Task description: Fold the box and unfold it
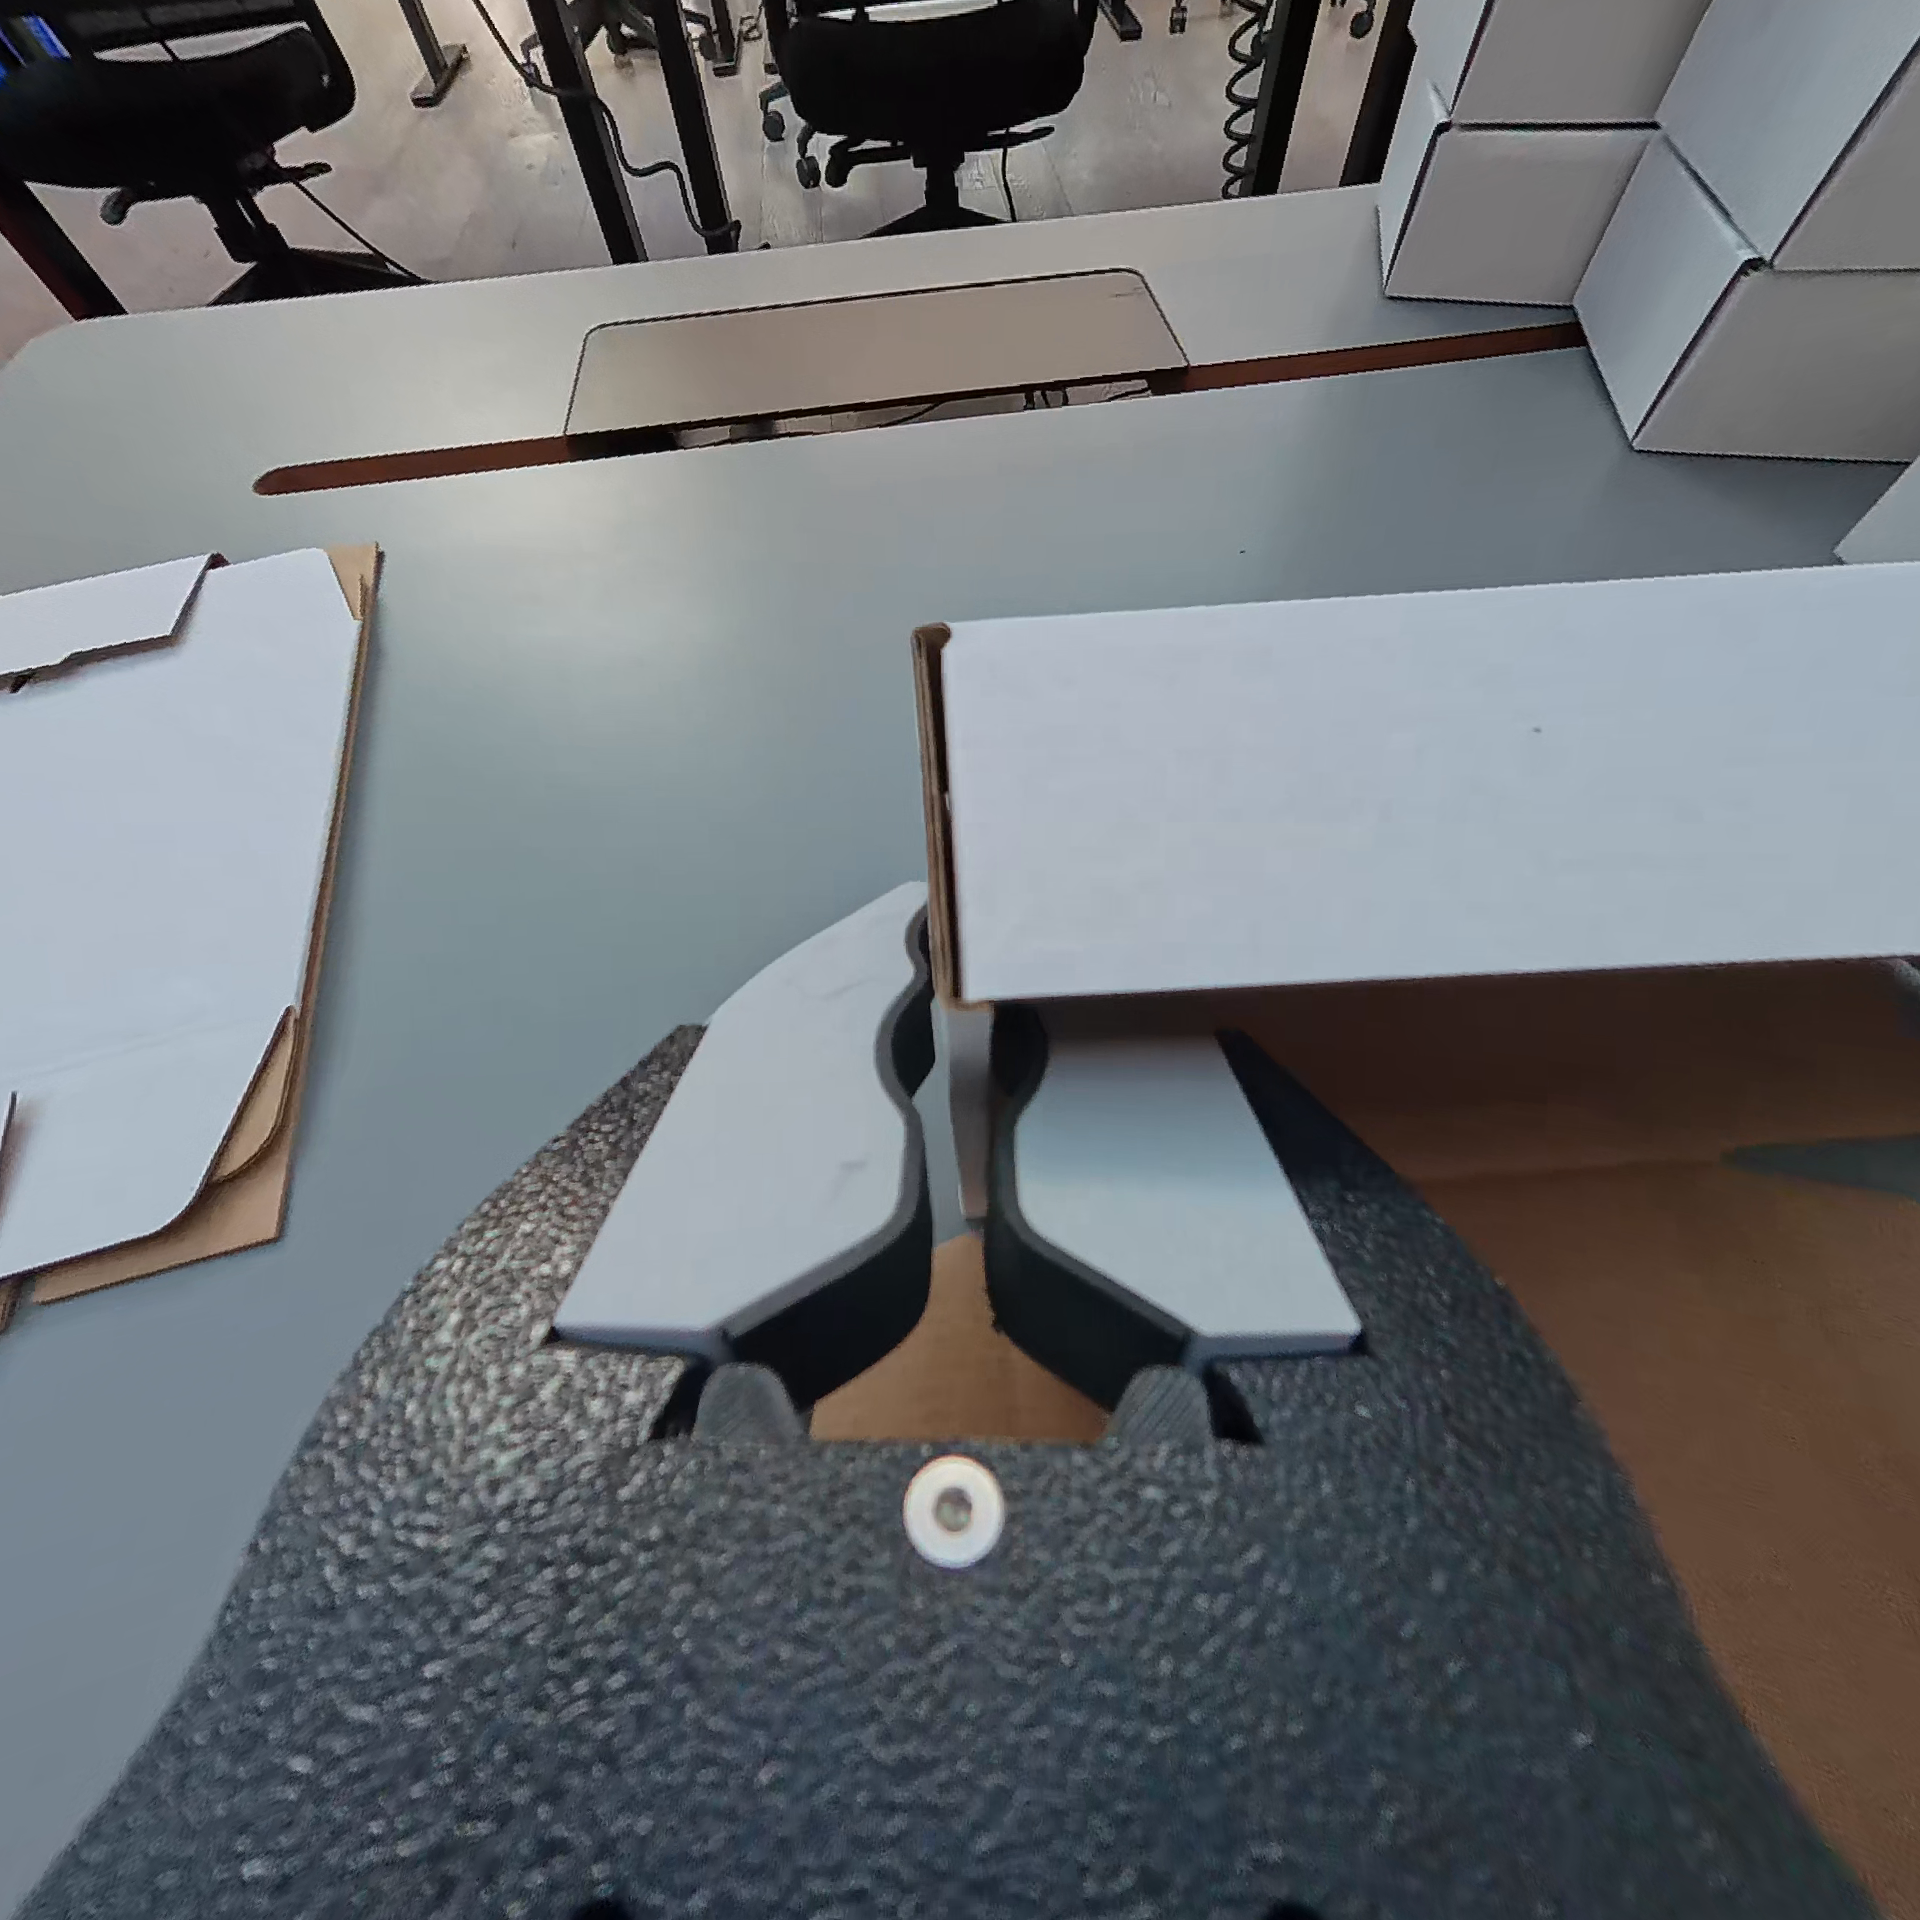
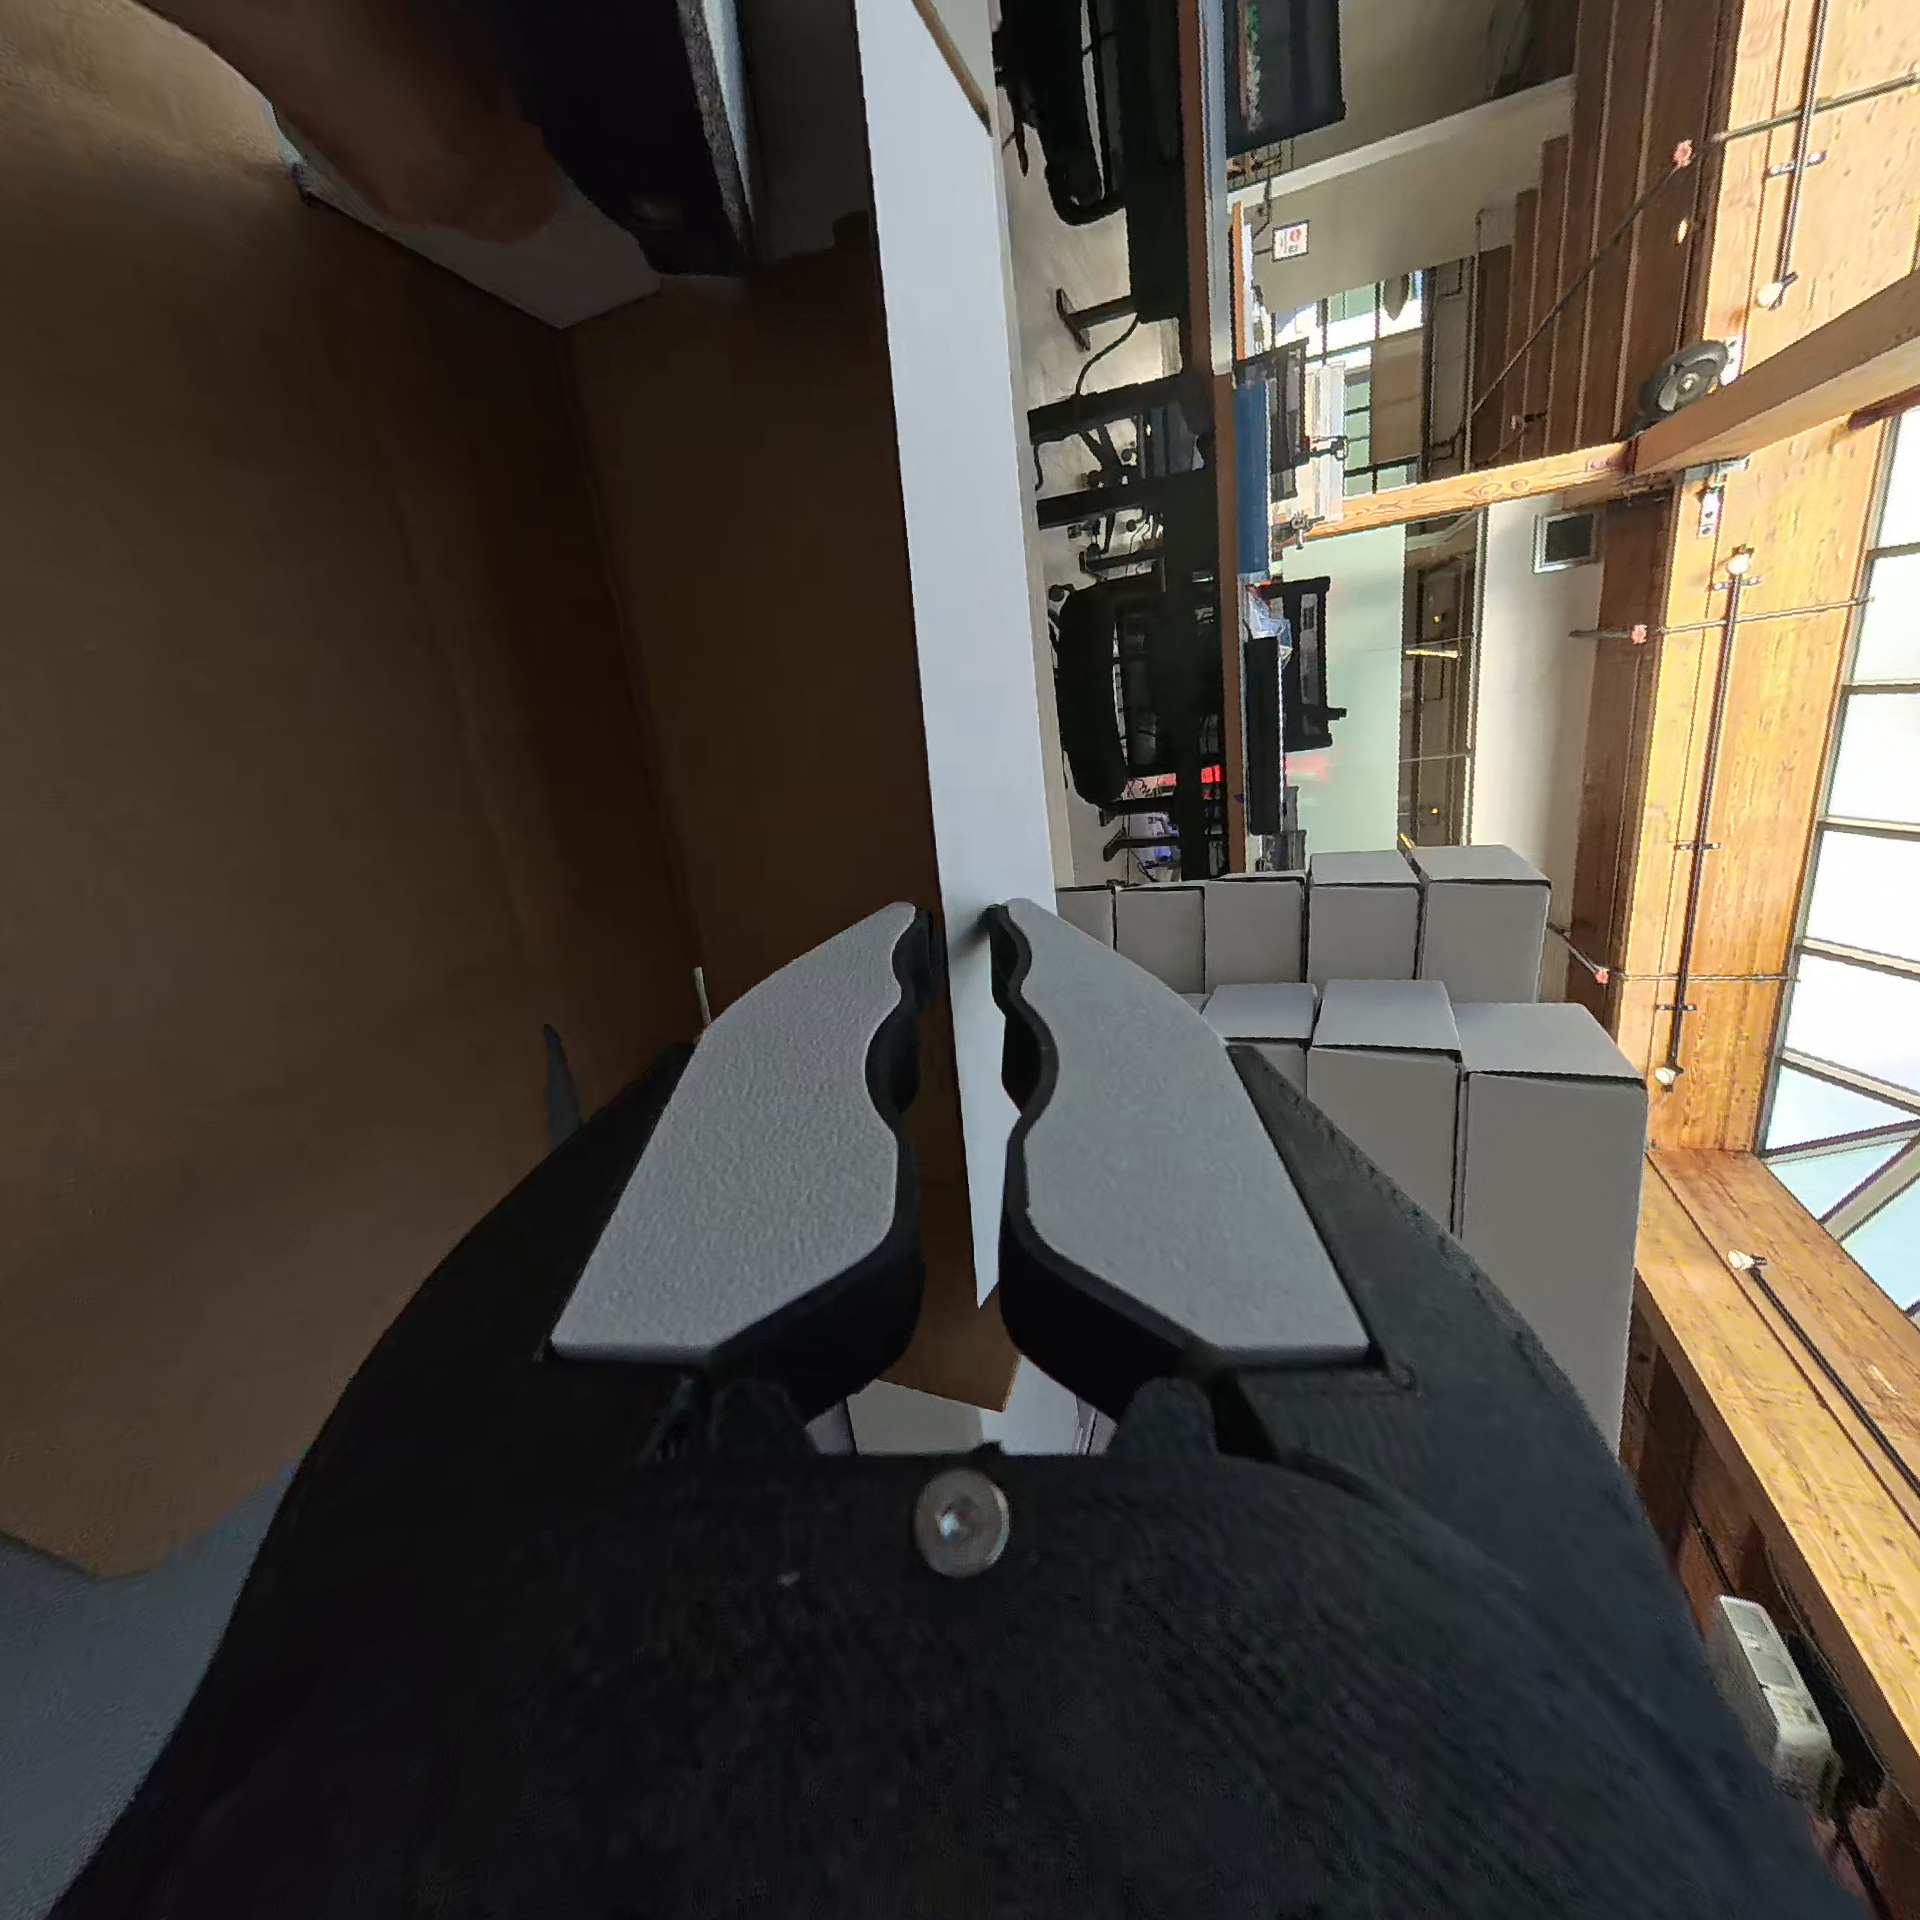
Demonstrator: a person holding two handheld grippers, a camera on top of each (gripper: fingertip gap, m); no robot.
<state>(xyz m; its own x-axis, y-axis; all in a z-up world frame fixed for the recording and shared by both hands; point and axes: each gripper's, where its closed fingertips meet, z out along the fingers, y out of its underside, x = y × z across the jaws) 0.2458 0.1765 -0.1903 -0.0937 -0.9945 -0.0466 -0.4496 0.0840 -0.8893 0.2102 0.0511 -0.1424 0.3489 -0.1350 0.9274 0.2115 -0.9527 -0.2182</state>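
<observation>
The box is white outside and brown inside. In the left wrist view one white panel [image 1: 1403, 790] stands across in front of me, above the brown inside [image 1: 1558, 1299]. My left gripper [image 1: 961, 1091] is shut on a thin upright edge of the box [image 1: 964, 1132] under that panel's left corner. In the right wrist view my right gripper [image 2: 956, 925] straddles a white wall of the box [image 2: 956, 520]. One pad is on the brown inner side [image 2: 727, 623], the other on the white outer side, and both touch it. The left gripper's dark body [image 2: 644, 125] shows at the top.
Flat white and brown box blanks [image 1: 156, 883] lie at the left of the grey table [image 1: 623, 727]. Folded white boxes are stacked at the back right [image 1: 1714, 260], and they also show in the right wrist view [image 2: 1403, 1039]. Office chairs stand beyond the table.
</observation>
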